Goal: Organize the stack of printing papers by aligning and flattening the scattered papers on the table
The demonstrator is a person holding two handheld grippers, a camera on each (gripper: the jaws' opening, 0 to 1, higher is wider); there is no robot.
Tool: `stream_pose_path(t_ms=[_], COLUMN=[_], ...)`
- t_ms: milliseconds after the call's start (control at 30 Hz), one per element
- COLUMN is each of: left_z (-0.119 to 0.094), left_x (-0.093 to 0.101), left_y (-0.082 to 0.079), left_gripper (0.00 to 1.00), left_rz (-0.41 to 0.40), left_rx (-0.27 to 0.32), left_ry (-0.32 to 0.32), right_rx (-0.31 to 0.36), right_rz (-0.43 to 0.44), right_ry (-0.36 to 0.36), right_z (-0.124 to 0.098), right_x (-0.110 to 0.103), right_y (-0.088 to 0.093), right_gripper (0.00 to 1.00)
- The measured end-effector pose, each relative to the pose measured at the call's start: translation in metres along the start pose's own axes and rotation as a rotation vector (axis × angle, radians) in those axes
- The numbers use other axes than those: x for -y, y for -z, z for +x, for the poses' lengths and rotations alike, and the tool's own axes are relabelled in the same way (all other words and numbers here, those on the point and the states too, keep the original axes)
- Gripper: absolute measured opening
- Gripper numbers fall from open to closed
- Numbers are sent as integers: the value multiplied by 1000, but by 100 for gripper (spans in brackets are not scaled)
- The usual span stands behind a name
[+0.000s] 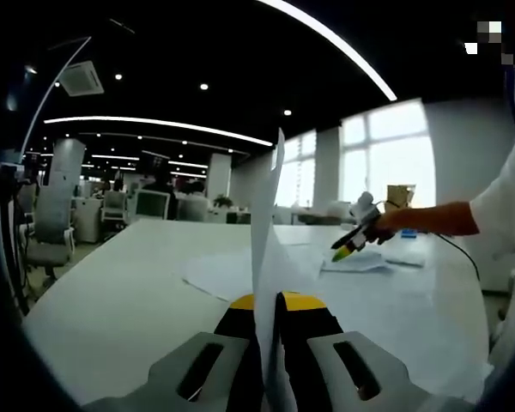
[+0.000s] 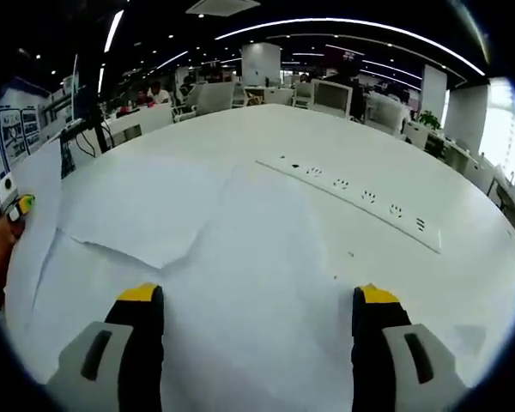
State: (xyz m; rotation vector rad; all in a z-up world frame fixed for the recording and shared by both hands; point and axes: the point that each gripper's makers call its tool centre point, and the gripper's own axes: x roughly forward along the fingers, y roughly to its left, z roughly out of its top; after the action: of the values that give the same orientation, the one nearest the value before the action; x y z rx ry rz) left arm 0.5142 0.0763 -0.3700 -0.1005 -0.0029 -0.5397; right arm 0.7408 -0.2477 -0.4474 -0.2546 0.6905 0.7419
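My left gripper [image 1: 269, 302] is shut on a white sheet of paper [image 1: 266, 215] that stands upright, edge-on, between its yellow-tipped jaws. More white sheets [image 1: 232, 273] lie scattered on the white table [image 1: 112, 300] beyond it. At the far right a person's hand holds my right gripper [image 1: 352, 243] over other papers [image 1: 360, 262]. In the right gripper view, my right gripper [image 2: 257, 300] is open wide just above overlapping loose sheets [image 2: 240, 257]. None of them lies between its jaws. The left gripper [image 2: 13, 206] shows at the left edge beside the lifted sheet [image 2: 34, 232].
A long socket strip [image 2: 360, 197] is set into the table to the right of the papers. Office chairs [image 1: 51, 223] and monitors [image 2: 333, 94] stand past the table's far edges. A small blue item [image 1: 409, 233] lies near the papers by the hand.
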Motion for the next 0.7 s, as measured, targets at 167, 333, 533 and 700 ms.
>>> stream_pose_path(t_ms=[167,333,533,700], left_z=[0,-1,-1,-2], left_x=[1,2,3,3], left_y=[0,1,1,2], left_gripper=[6,6,6,6], left_rz=[3,7,11,13], left_rx=[-1,-3,-5,-6], left_ry=[0,0,1,2], right_rx=[23,31,31,33], right_rz=[-7,-11,-14,-13], right_ry=[7,10,7,9], right_z=[0,0,0,2], right_x=[2,2,-1,0], right_y=[-2,-2,-2,-1], right_gripper=[85,83,78,77])
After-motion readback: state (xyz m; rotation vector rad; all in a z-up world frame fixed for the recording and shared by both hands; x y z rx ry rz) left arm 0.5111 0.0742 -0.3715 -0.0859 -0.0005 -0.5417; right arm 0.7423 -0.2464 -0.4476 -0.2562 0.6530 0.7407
